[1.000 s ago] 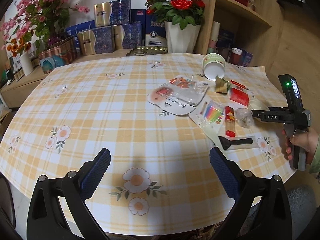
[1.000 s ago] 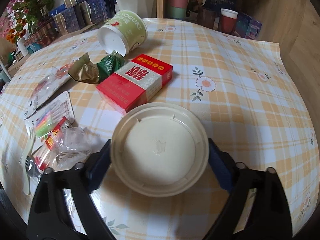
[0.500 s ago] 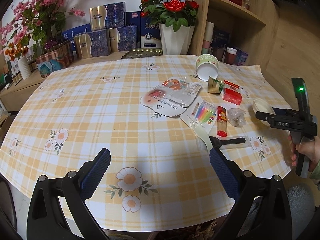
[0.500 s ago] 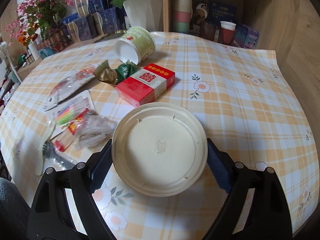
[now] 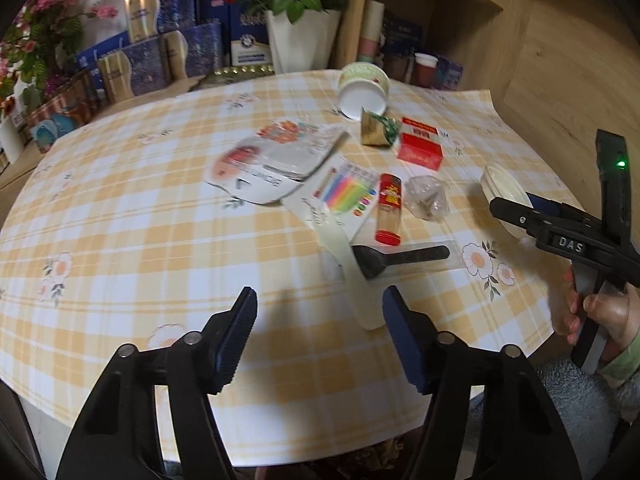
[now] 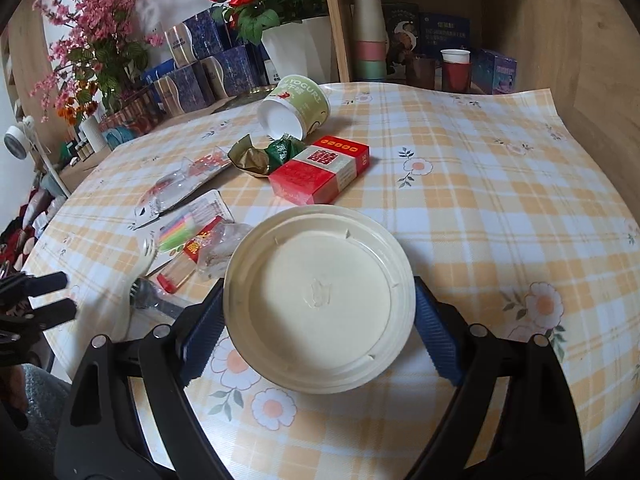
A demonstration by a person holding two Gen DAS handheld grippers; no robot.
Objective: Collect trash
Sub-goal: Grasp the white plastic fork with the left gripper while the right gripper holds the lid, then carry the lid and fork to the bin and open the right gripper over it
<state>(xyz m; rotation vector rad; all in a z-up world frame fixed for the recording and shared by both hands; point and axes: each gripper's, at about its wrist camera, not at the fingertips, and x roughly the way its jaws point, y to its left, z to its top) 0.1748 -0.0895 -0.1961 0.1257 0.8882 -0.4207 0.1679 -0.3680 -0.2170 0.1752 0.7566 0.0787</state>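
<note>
The right hand-held gripper (image 6: 316, 320) clamps a cream plastic lid (image 6: 320, 300); the left hand-held gripper (image 5: 320, 334), just been closing, stands apart, empty, above the tabletop (image 5: 120, 216).

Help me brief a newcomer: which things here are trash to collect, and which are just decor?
Trash: lid in right gripper, yogurt cup, red box, wrappers, fork.
Decor: rose pot, blue boxes, shelf cups.
</note>
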